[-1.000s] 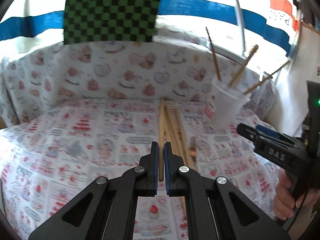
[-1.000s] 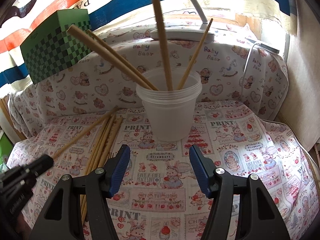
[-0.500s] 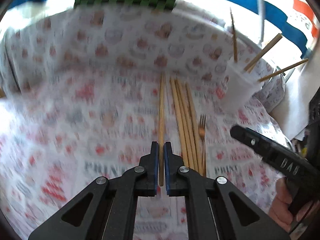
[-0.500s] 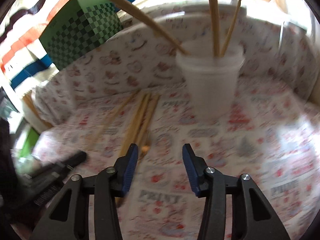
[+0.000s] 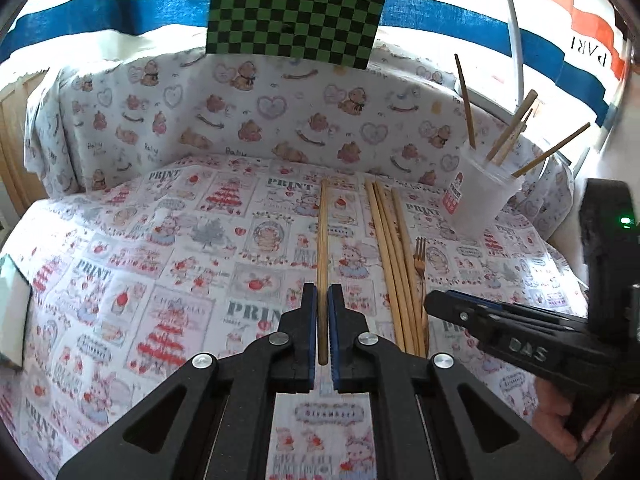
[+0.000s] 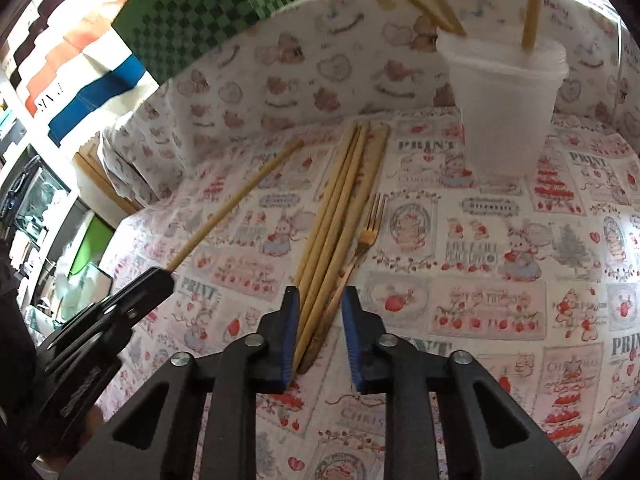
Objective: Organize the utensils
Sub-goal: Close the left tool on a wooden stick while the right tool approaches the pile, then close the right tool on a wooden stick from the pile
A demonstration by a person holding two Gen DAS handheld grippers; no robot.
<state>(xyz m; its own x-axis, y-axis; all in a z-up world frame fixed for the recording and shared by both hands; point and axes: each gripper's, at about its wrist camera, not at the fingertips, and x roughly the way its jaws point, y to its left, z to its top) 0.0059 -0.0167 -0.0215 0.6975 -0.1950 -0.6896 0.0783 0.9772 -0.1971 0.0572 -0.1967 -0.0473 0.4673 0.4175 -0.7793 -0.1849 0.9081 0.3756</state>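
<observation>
Chopsticks are standing at slants in the translucent plastic cup (image 6: 506, 108), which is sitting at the far right of the worktop (image 5: 160, 248), close under the raised back edge of the printed cloth; their upper ends are running out of the top of my right view, so I am not counting them there, and in my left view the cup (image 5: 482, 196) is showing about four sticks. My left claw (image 5: 322, 328) is pinching a single chopstick (image 5: 322, 256) between its pressed-together pads, the stick pointing straight away from me. My right claw (image 6: 318, 332) is closing over the near ends of the bundle of chopsticks (image 6: 340, 208) lying on the cloth, with those ends and the handle of a small fork (image 6: 366, 236) sitting between the pads; I cannot tell whether the pads are touching them yet. The fork is lying just right of the bundle, its handle partly tucked against it. A green checkered board (image 5: 296, 8) is leaning behind the cloth's back edge. Open cloth is stretching wide to the left of the held stick and to the right of the fork.
</observation>
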